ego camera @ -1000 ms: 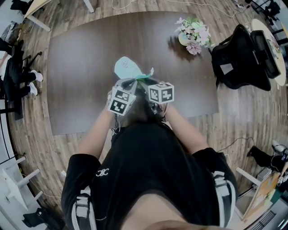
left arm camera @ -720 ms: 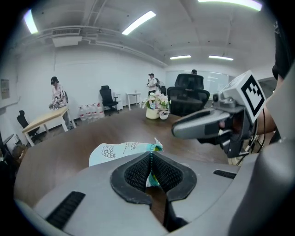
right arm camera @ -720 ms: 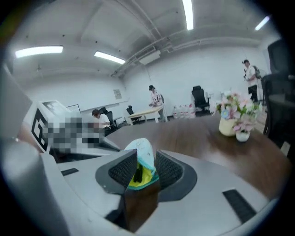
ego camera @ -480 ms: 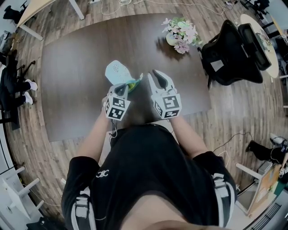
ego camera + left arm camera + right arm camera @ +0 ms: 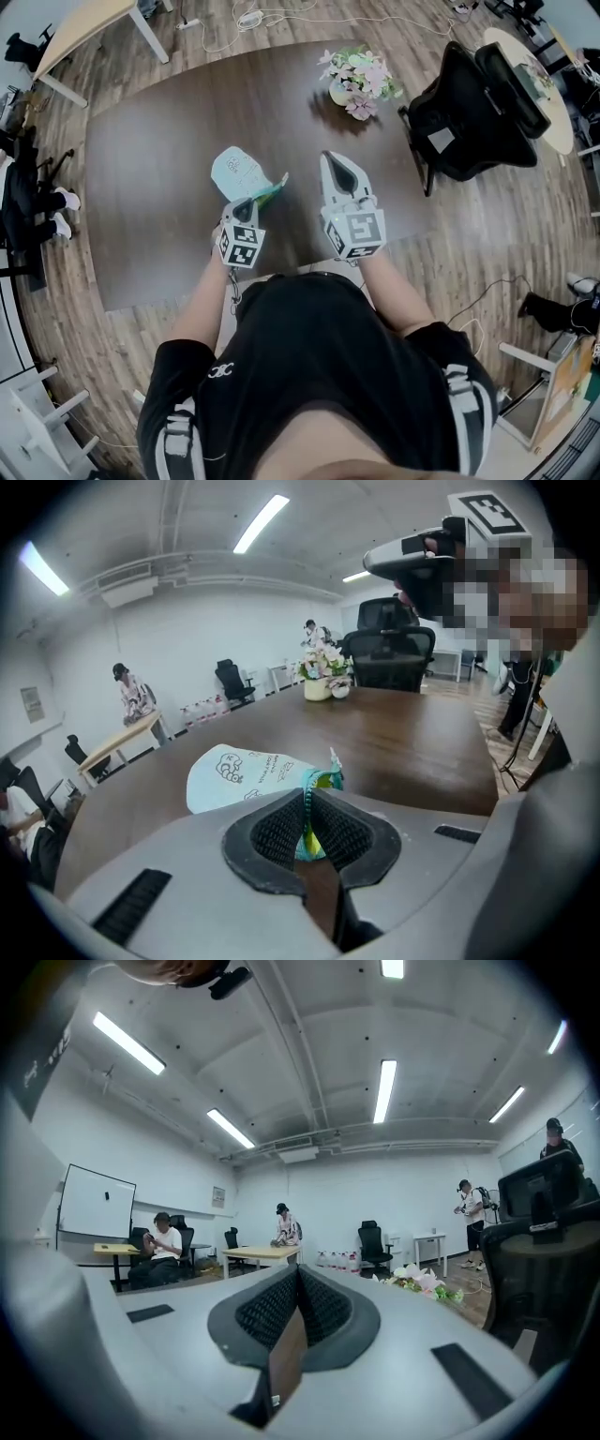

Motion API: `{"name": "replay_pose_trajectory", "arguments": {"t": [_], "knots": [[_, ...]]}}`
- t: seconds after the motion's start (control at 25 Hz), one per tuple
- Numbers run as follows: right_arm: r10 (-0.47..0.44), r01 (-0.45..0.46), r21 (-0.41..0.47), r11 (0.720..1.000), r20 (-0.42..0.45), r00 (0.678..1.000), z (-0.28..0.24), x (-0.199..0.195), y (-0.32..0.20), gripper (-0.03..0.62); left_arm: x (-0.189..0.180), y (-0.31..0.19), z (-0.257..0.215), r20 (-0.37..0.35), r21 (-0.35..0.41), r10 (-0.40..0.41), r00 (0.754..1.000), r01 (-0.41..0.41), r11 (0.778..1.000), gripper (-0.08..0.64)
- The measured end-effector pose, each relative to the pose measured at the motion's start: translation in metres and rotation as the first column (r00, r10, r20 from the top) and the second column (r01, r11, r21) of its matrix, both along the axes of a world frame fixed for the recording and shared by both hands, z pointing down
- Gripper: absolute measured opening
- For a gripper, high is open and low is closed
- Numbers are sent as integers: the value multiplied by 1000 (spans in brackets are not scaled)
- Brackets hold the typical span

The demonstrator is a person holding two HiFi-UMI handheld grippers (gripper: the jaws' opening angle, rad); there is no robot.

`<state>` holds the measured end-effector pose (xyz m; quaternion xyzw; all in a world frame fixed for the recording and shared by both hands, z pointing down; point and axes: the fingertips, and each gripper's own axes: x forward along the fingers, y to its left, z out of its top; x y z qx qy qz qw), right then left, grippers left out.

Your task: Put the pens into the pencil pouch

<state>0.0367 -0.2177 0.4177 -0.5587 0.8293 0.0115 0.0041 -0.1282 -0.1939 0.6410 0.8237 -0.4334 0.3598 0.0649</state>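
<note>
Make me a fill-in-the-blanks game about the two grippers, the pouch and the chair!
1. The left gripper is ____ on the zipper edge of the light blue fabric pencil pouch.
2. The right gripper has its jaws together and holds ____.
3. The office chair beside the dark brown table is coloured ____.

Missing words: shut; nothing; black.

The person wears a black short-sleeved top (image 5: 319, 356) with a white logo (image 5: 220, 372) on the left sleeve and grey-striped straps (image 5: 178, 436) at seven and five o'clock. The left gripper (image 5: 246, 201) and right gripper (image 5: 339, 160) are pale grey, each topped by a black-and-white marker cube (image 5: 241, 246).
</note>
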Motion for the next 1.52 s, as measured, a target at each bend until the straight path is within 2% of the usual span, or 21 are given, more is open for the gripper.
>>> {"name": "replay_pose_trajectory", "arguments": {"t": [0.16,0.28,0.44,0.52,0.6,0.72,0.92,1.0,1.08,1.24,1.4,1.52], "knots": [[-3,3,-23,1000,7,1000,7,7,4,0,0,8,-4,-40,2,-15,999,15,1000,18],[-20,20,-23,1000,9,1000,5,4,5,0,-3,13,-22,-98,33,-26,995,29,999,37],[-55,55,-8,998,20,998,-2,-6,3,0,-9,16,-59,-204,86,-67,977,86,993,71],[-71,71,1,998,26,997,-6,-11,3,0,-15,15,-86,-262,137,-100,960,140,981,71],[-85,85,10,996,36,996,-11,-16,3,0,-24,12,-118,-320,208,-137,938,210,955,71],[-96,95,24,995,55,994,-22,-21,1,0,-36,8,-169,-385,302,-184,904,312,901,67],[-82,79,44,996,74,994,-41,-24,-2,0,-49,13,-244,-507,368,-235,829,455,811,21],[-84,79,61,995,68,994,-50,-27,-1,0,-53,18,-266,-514,399,-246,822,483,779,5],[-96,92,73,993,55,994,-57,-32,-1,0,-53,22,-280,-504,426,-250,826,490,760,5],[-128,125,88,988,32,991,-63,-36,3,0,-50,28,-286,-488,440,-255,835,487,754,3],[-153,150,93,984,34,988,-64,-40,5,0,-53,28,-278,-507,397,-271,819,500,769,3],[-160,157,90,984,35,986,-64,-40,5,0,-52,25,-278,-489,403,-271,829,490,773,3]]}}
